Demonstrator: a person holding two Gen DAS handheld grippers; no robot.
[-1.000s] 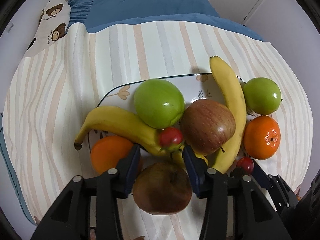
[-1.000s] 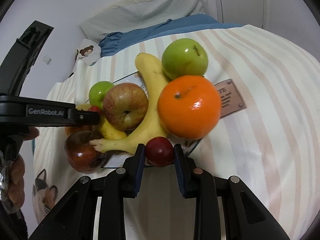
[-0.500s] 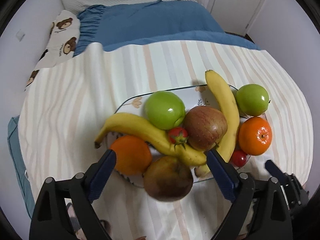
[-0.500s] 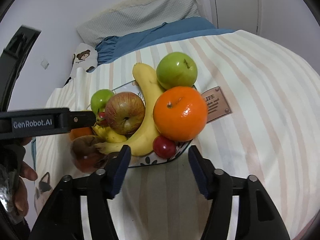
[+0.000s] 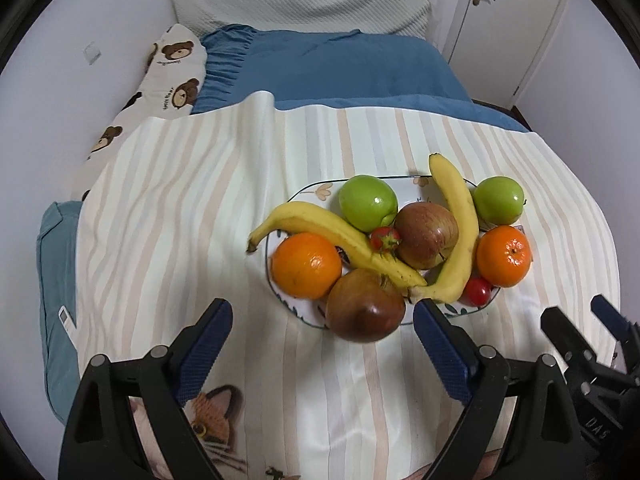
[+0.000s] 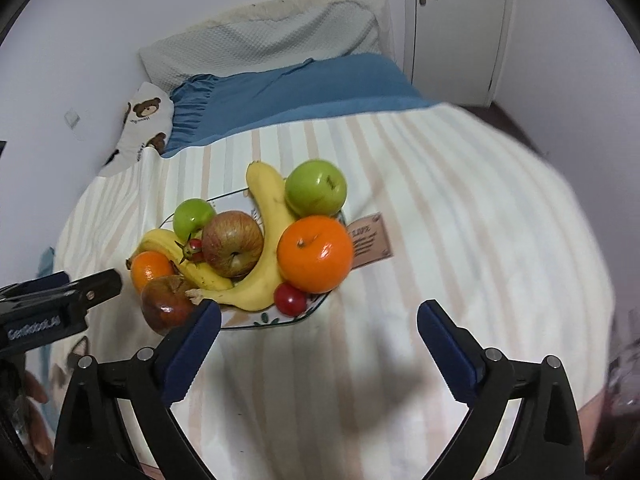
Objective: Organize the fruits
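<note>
I had both sets of jaws spread wide and empty. A second before, my left gripper [image 5: 322,328] pinched the dark apple [image 5: 365,305] and my right gripper [image 6: 318,330] the small tomato [image 6: 291,298]; both had since let go and backed off. Both fruits sat on the plate [image 5: 312,190] with the rest, so I judged the organizing about finished. Only the right view showed the brown tag [image 6: 370,240] beside the plate.

The plate [image 5: 406,181] lies on the cloth [image 5: 180,216], which lies on the bed [image 5: 340,68]. On the plate, two bananas [image 5: 332,228] cross between apples [image 5: 367,200] and oranges [image 5: 306,266]. Behind the bed stands a pillow [image 5: 300,4].
</note>
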